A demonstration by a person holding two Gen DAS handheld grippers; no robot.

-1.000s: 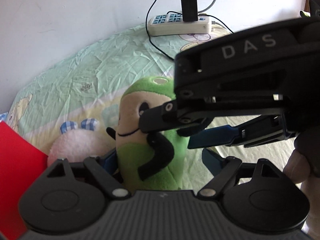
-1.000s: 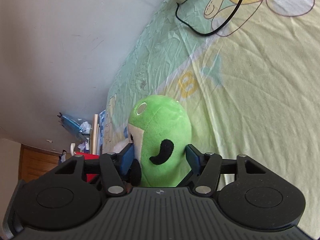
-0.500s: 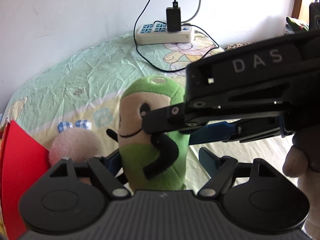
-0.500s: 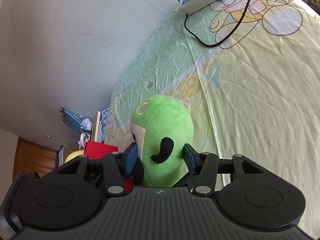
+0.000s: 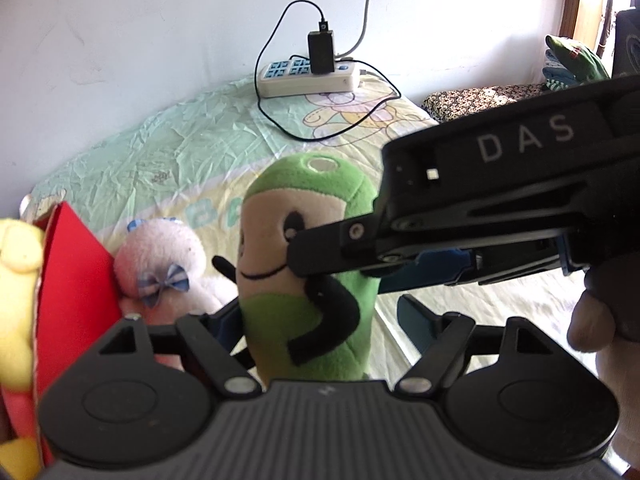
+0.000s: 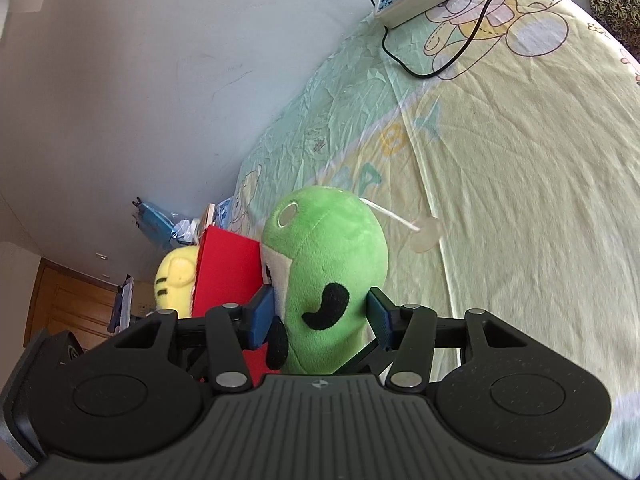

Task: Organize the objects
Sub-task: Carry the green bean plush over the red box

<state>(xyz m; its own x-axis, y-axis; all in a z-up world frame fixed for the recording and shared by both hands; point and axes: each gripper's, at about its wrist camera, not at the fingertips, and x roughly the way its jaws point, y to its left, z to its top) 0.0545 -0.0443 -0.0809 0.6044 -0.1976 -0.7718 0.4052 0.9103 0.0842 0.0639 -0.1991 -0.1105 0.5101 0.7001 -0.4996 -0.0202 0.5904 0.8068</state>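
Observation:
A green plush (image 5: 312,240) with a beige face and black arms hangs upright above the bed sheet (image 6: 500,160). My right gripper (image 6: 320,312) is shut on its middle, one blue pad (image 6: 260,316) by the face and one on its back. In the left wrist view the right gripper (image 5: 340,268) reaches in from the right, with a person's hand (image 5: 592,320) behind it. My left gripper (image 5: 320,316) straddles the plush's lower body. Its left finger (image 5: 226,320) lies close against the plush. A strip of sheet shows between its right finger (image 5: 416,320) and the plush.
A pink plush (image 5: 160,256) with a blue bow lies left of the green one, beside a red box (image 5: 72,280) holding a yellow plush (image 6: 176,276). A power strip (image 5: 308,76) with cables sits by the wall. A suction cup (image 6: 426,232) dangles from the green plush.
Both grippers and the green plush have risen off the sheet and shifted toward the red box. The left jaws have narrowed. The yellow plush has come into view.

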